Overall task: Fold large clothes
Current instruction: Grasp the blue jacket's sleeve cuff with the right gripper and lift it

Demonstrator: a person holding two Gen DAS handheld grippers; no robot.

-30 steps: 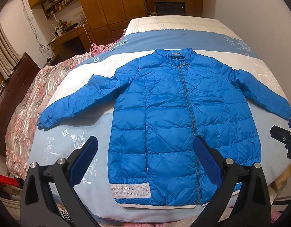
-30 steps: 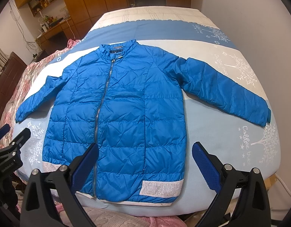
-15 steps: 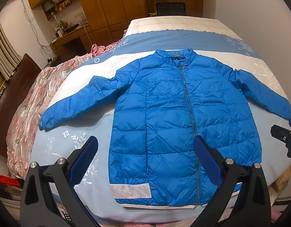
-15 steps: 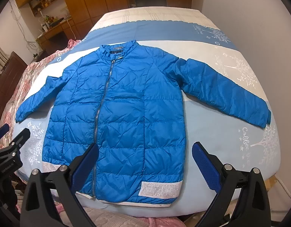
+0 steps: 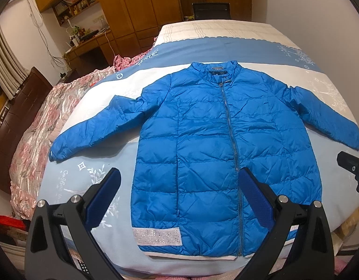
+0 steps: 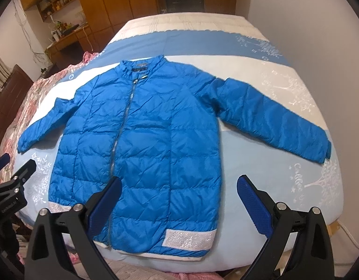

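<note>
A blue quilted jacket (image 5: 216, 144) lies flat and zipped on the bed, front up, collar at the far end, both sleeves spread out; it also shows in the right wrist view (image 6: 151, 140). Its hem has white sparkly bands. My left gripper (image 5: 179, 186) is open and empty, above the jacket's near hem on its left half. My right gripper (image 6: 179, 193) is open and empty, above the hem on the right half. Each gripper shows at the edge of the other's view: the right one (image 5: 352, 165), the left one (image 6: 13, 184).
The bed has a blue and white cover (image 5: 226, 46) with a pink floral quilt (image 5: 39, 135) bunched along its left side. A white wall (image 6: 319, 35) runs along the right. Wooden wardrobes and a desk (image 5: 90, 42) stand at the far end.
Both grippers have drifted slightly; the jacket sits a little lower in the right wrist view. The jacket has not moved on the bed and both grippers stay open.
</note>
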